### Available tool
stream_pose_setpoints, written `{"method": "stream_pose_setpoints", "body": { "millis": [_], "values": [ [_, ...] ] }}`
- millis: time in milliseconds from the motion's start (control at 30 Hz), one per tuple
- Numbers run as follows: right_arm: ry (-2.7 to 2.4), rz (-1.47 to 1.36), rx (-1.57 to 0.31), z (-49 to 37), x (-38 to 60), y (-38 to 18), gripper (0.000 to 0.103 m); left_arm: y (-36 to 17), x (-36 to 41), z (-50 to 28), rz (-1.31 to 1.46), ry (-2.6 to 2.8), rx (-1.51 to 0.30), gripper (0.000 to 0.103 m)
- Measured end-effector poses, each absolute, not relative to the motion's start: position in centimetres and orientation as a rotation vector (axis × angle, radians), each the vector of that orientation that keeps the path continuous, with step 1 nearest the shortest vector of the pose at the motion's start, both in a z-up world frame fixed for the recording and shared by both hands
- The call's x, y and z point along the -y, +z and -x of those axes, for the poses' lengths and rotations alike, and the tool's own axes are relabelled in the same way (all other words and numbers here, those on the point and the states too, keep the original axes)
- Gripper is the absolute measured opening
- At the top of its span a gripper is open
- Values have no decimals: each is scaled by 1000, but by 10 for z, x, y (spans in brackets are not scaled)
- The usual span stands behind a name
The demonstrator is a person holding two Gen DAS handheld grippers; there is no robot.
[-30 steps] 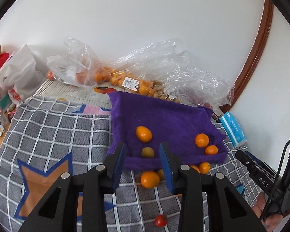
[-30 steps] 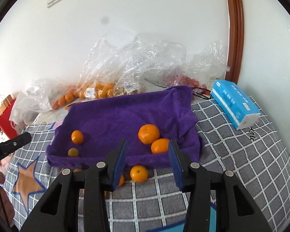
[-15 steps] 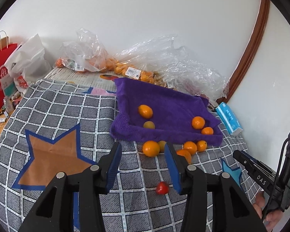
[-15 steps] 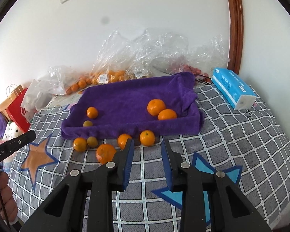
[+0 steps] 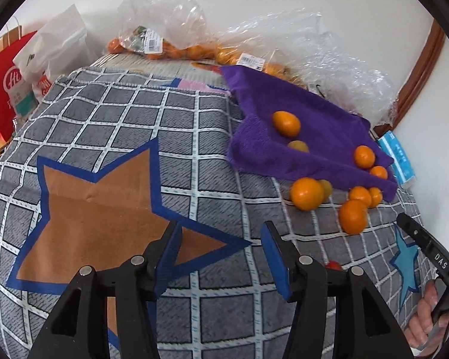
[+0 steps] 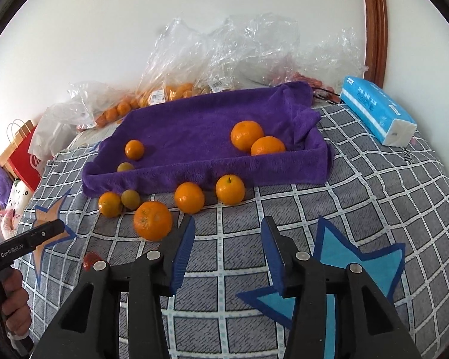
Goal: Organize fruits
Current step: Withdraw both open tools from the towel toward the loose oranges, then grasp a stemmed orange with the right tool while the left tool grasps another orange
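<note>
My left gripper (image 5: pixel 220 249) hangs low in its frame over the checked blanket (image 5: pixel 128 125), jaws opening, nothing between them. My right gripper (image 6: pixel 227 246) is spreading too, empty, with the big mandarin (image 6: pixel 152 220) just beyond its left finger. The purple towel-lined tray (image 6: pixel 212 173) sits mid-frame holding four fruits; five more lie along its near edge (two of them small and greenish). A small red fruit (image 6: pixel 90 259) peeks out lower left. Bagged oranges (image 6: pixel 164 94) rest behind the tray, a blue tissue pack (image 6: pixel 374 107) at upper right.
</note>
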State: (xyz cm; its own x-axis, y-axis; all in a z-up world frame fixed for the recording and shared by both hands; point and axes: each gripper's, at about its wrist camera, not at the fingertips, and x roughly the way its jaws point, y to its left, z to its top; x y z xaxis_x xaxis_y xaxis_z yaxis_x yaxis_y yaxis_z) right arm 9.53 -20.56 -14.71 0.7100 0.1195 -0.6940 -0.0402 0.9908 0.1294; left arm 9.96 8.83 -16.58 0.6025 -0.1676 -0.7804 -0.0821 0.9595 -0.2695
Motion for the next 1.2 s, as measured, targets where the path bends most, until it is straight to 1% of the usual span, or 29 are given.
{"method": "stream_pose_setpoints", "body": {
  "millis": [100, 200, 267, 367, 667, 733, 833, 900, 933, 1200],
  "values": [
    [85, -109, -776, -107, 206, -150, 45, -168, -86, -102, 244, -38, -903, 52],
    [78, -106, -774, -121, 205, -152, 41, -169, -82, -105, 203, -39, -904, 52],
    [86, -108, -781, -130, 204, -153, 41, -170, -81, -106, 183, -58, -900, 55],
    [98, -107, -791, -142, 201, -157, 41, -171, -81, -106, 165, -79, -883, 57],
    [71, -71, -835, -161, 194, -179, 38, -171, -91, -106, 236, -128, -869, 59],
    [67, -73, -853, -165, 195, -182, 37, -171, -91, -105, 241, -131, -866, 59],
    [70, -75, -852, -168, 196, -183, 31, -170, -89, -103, 239, -135, -869, 56],
    [67, -82, -845, -167, 198, -183, 31, -169, -87, -101, 232, -135, -885, 52],
    [68, -86, -836, -164, 200, -181, 31, -167, -85, -100, 232, -142, -895, 48],
    [39, -27, -770, -138, 207, -172, 31, -151, -53, -115, 241, -236, -905, 47]
  ]
}}
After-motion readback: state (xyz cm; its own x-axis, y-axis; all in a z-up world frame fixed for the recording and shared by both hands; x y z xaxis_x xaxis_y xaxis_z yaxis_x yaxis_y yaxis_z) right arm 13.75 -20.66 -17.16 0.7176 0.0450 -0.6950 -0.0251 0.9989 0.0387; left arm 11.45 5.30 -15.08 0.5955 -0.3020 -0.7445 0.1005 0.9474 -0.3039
